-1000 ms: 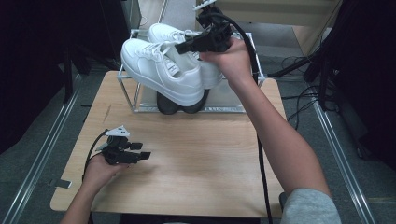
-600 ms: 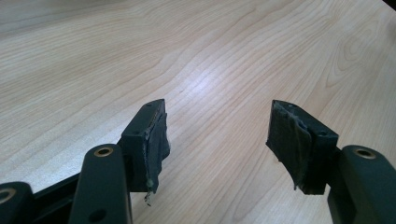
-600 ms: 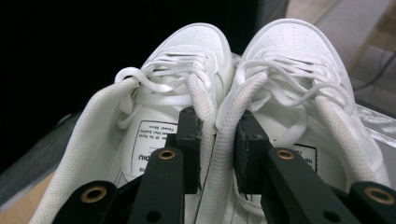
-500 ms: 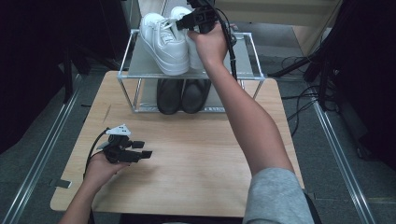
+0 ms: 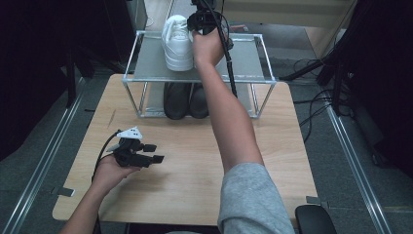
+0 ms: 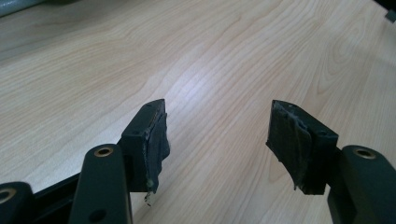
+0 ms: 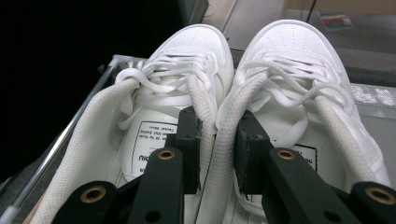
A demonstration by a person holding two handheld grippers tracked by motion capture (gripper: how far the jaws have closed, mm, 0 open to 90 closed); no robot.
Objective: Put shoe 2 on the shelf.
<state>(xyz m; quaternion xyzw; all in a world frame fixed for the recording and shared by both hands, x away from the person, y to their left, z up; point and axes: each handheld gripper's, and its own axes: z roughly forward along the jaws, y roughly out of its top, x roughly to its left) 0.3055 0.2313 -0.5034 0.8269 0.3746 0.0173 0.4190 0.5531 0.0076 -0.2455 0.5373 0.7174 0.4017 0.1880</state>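
Note:
A pair of white sneakers (image 5: 178,43) (image 7: 219,88) rests on the top shelf of a metal-framed rack (image 5: 243,58) at the table's far side. My right gripper (image 5: 203,22) (image 7: 217,156) is shut on the two inner collars of the sneakers, pinching them together. A pair of black shoes (image 5: 186,100) stands on the rack's lower level. My left gripper (image 5: 151,153) (image 6: 217,140) rests open on the wooden table (image 6: 210,56) near its front left, with nothing between its padded fingers.
The wooden table (image 5: 195,161) has bare room in front of the rack. Metal rails (image 5: 44,161) run along both sides of the table. Cables (image 5: 311,102) lie on the floor at the right.
My right gripper carried the white sneakers from above the rack's front farther back and down onto the top shelf. The left gripper has stayed in place.

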